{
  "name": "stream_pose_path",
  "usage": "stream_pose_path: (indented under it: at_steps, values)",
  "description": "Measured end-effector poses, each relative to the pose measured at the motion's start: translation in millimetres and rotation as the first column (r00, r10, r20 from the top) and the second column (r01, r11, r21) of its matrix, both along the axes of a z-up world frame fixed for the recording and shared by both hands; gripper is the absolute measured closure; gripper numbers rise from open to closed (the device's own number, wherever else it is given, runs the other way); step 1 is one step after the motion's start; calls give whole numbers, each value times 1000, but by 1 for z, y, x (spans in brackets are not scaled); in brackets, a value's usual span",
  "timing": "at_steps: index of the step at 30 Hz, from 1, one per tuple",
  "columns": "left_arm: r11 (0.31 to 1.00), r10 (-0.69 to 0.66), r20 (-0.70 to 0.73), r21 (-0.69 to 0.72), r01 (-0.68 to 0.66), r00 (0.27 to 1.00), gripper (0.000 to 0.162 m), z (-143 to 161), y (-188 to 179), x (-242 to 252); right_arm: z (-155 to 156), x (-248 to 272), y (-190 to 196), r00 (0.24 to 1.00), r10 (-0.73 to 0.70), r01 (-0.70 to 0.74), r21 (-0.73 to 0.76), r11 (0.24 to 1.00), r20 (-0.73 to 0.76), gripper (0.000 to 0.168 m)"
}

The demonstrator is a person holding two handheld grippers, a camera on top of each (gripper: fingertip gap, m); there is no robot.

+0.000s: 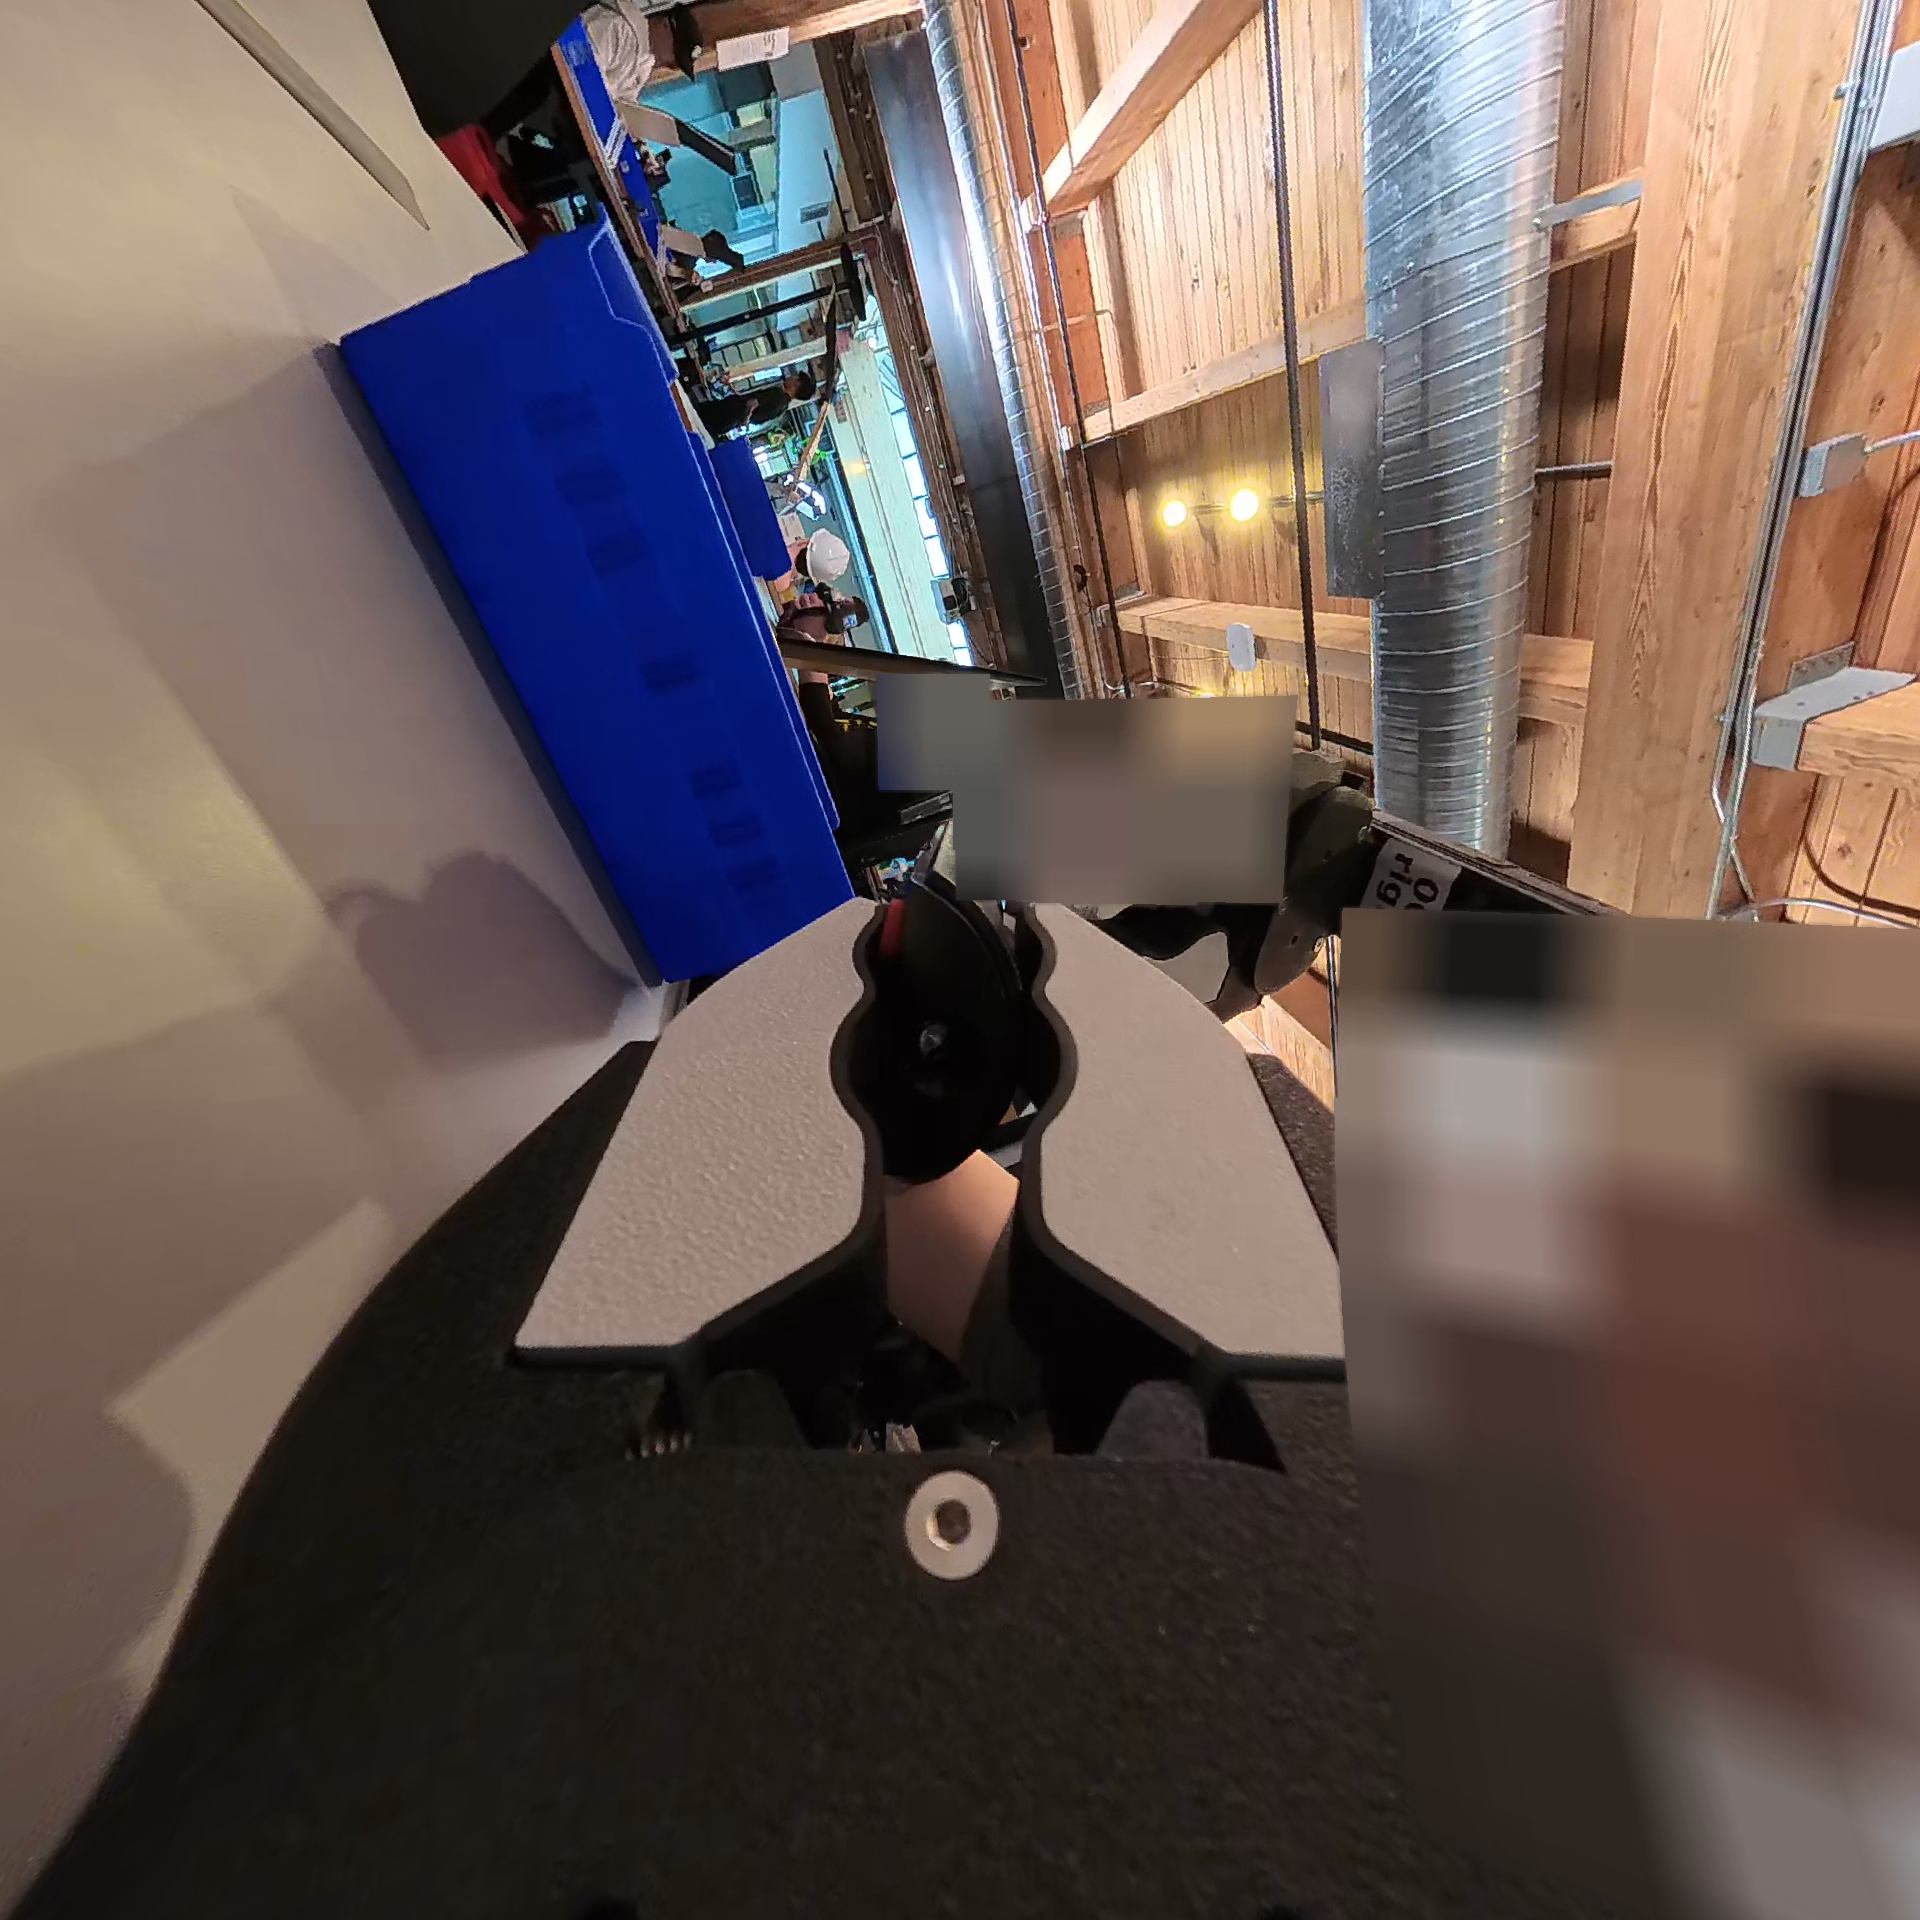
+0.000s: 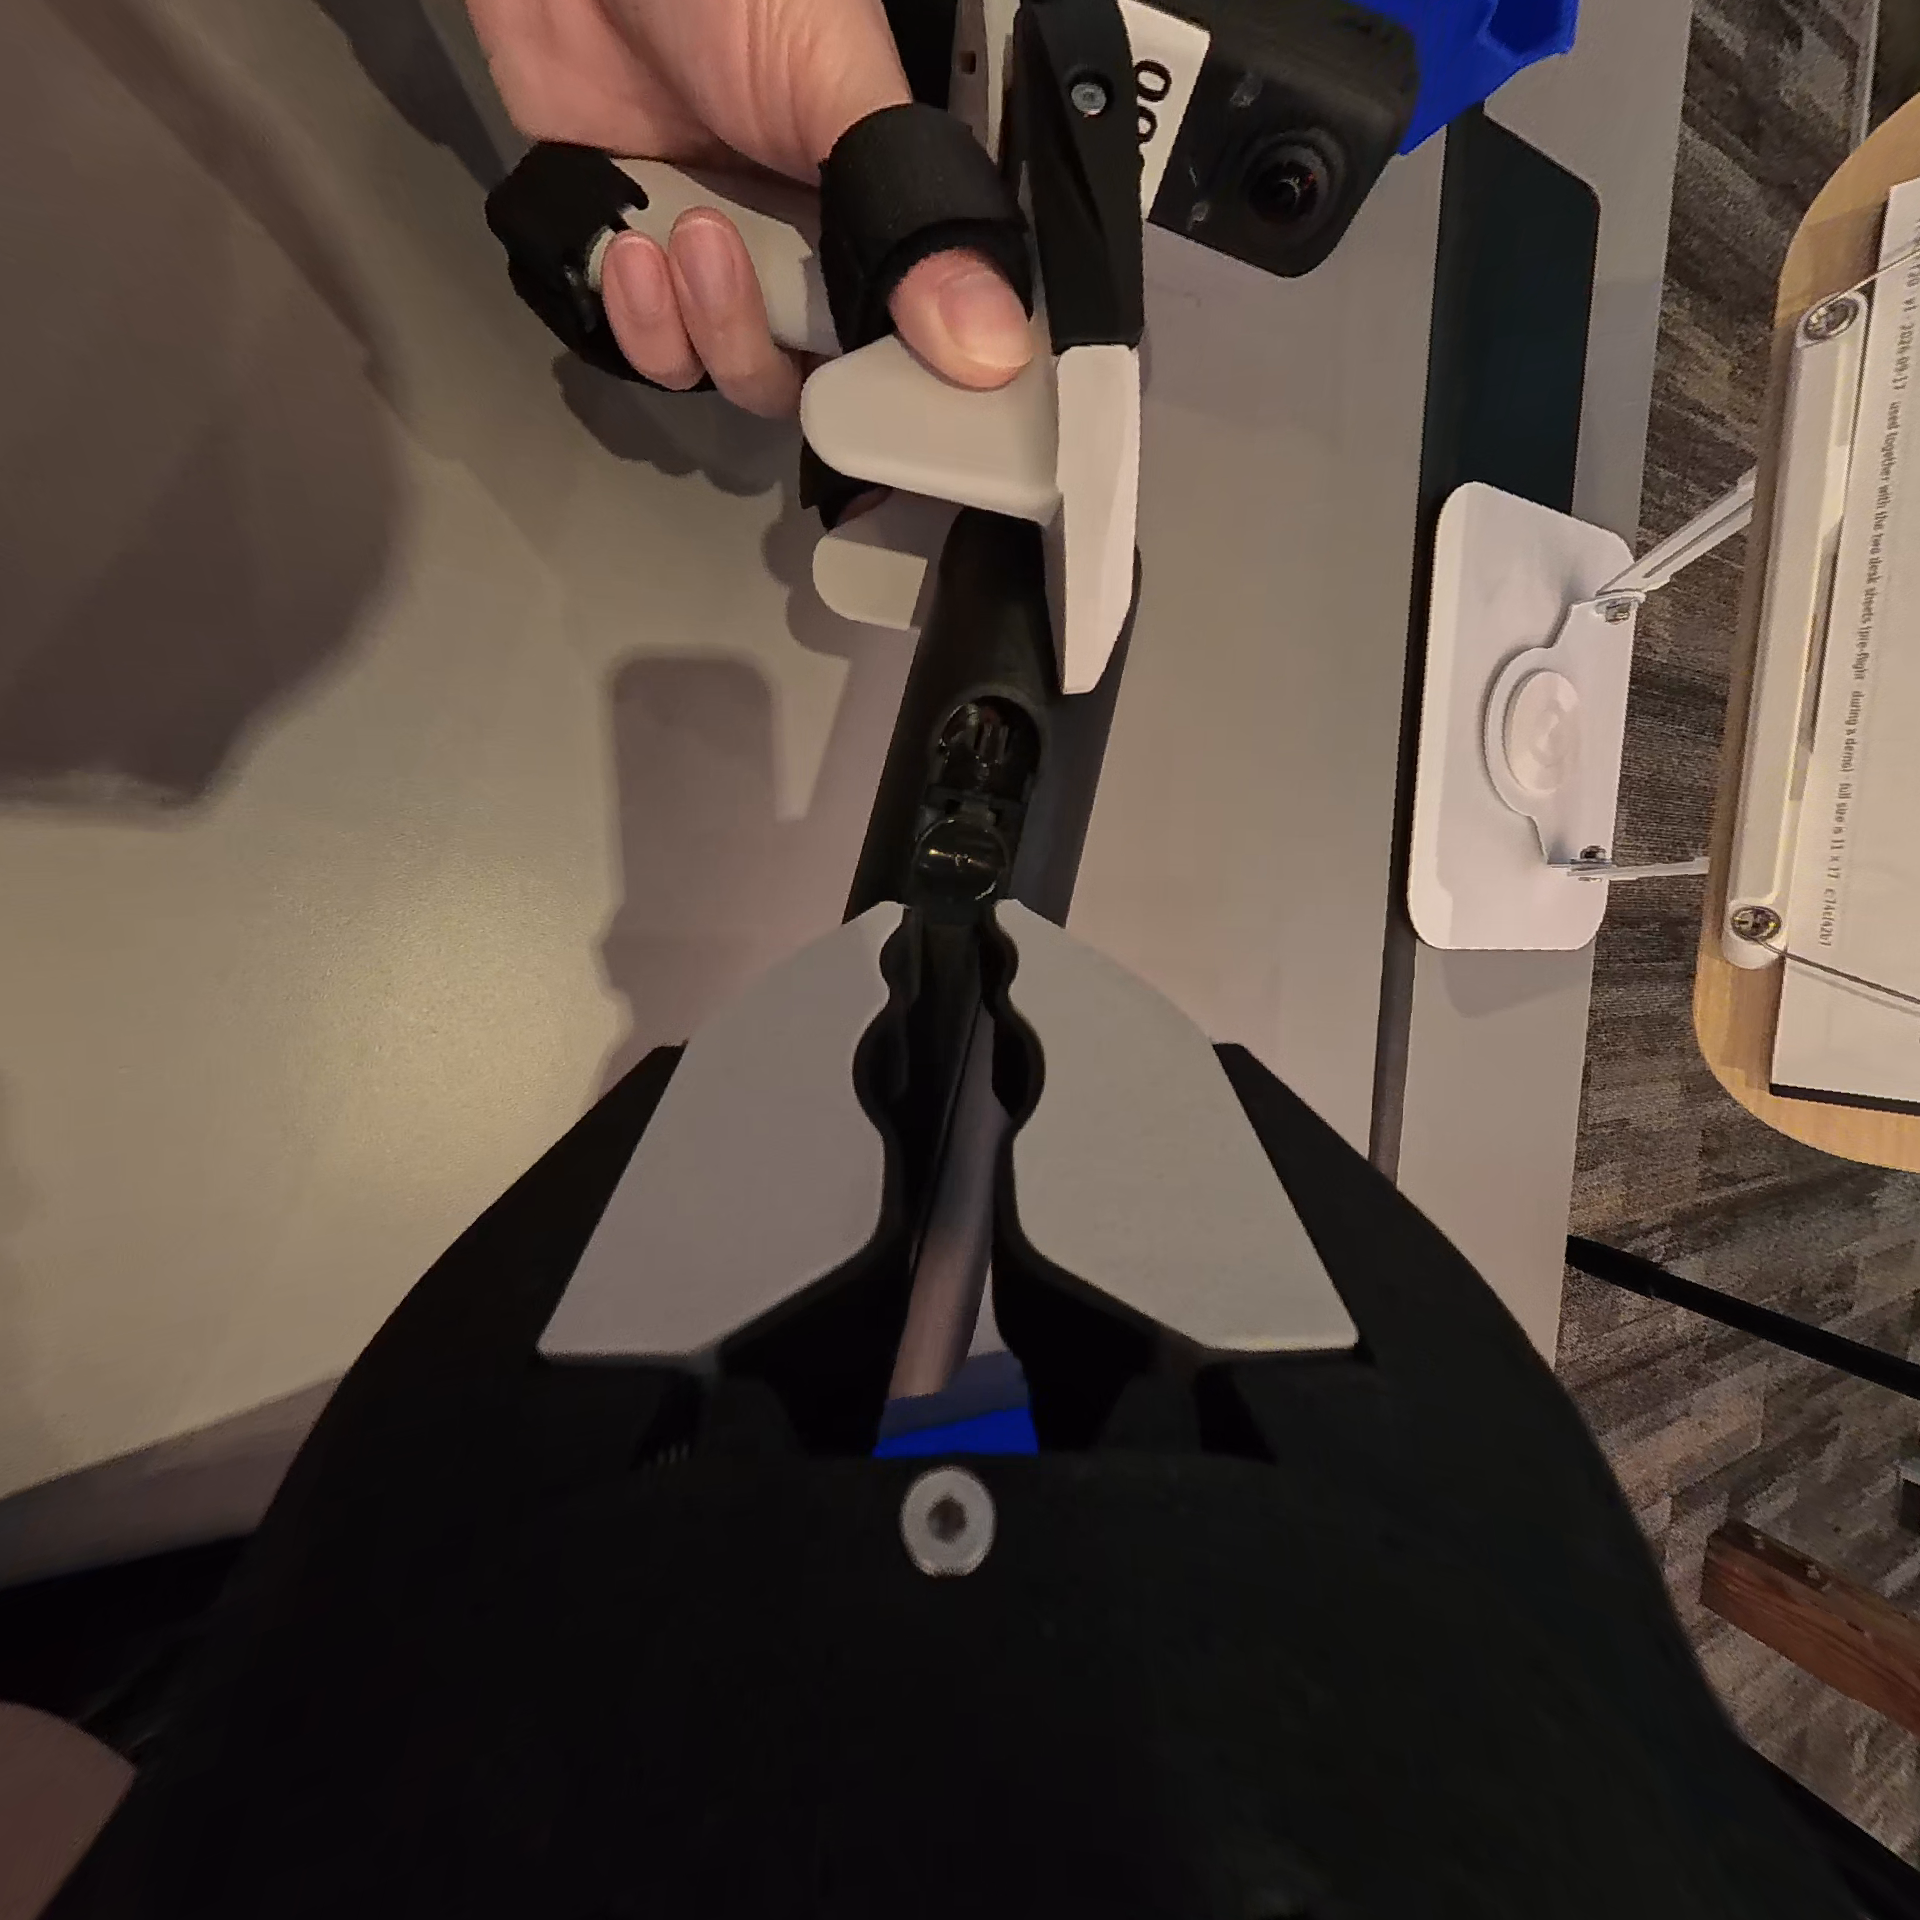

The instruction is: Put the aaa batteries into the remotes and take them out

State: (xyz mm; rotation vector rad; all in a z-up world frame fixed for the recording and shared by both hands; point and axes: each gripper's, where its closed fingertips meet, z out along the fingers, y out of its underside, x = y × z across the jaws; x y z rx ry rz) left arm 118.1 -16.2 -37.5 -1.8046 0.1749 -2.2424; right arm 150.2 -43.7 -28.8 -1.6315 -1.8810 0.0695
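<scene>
Both devices are engaged on one black remote [image 2: 977, 727], which is held off the counter [image 2: 312, 831] between them. In the right wrist view, the right gripper [image 2: 948, 935] has its jaws drawn close together and clamped on the near end of the remote, whose body runs away from the camera toward the left gripper [image 2: 997, 582]. The left gripper, held by the person's hand [image 2: 727, 156], has its pale fingers [image 2: 1096, 520] closed across the far end of the remote. The battery compartment [image 2: 971, 774] lies exposed between the two grips; black internal fittings are visible inside, but whether a battery sits there cannot be told. No loose AAA battery is visible in either view, nor is any cover. The left wrist view points largely upward at timber ceiling and ductwork, with a blue bin [image 1: 582, 582] standing on the counter at the left; a dark object sits between that gripper's jaws there, consistent with the remote. Judgement: the task is under way with the compartment open, but the pictures do not settle whether this is the loading or the removal stage; further remotes and the batteries remain unaccounted for.
</scene>
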Motion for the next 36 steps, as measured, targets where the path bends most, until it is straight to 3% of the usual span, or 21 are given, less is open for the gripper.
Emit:
stream_pose_path:
  at_steps: [4, 11, 16, 19, 22, 27, 31, 36]
  values:
    - [1000, 8, 0, -3, -8, 1000, 140, 0, 2, -2, 9, 2, 2, 999, -21, 21, -5, 1000, -43, 155]
    - [999, 33, 8, -14, -33, 999, 140, 2, 7, -7, 56, 26, 13, 942, -147, 123, -97, 988, -303, 152]
    - [998, 52, 21, -27, -51, 998, 140, 4, 10, -10, 52, 44, 23, 918, -262, 214, -184, 959, -297, 147]
    - [995, 98, 23, -24, -97, 995, 140, 7, 18, -18, 70, 54, 31, 815, -391, 262, -329, 907, -427, 146]
    - [990, 140, 35, -15, -139, 990, 140, 15, 24, -27, 87, 67, 34, 655, -524, 186, -557, 810, -544, 147]
    - [980, 200, 44, 16, -201, 979, 140, 29, 31, -41, 85, 82, 51, 491, -672, 51, -751, 658, -555, 146]
    - [972, 231, 55, 19, -233, 971, 140, 36, 37, -52, 76, 73, 54, 473, -706, -1, -802, 597, -526, 141]
    - [970, 241, 48, 25, -242, 969, 140, 37, 39, -56, 61, 52, 40, 552, -692, -95, -859, 502, -466, 136]
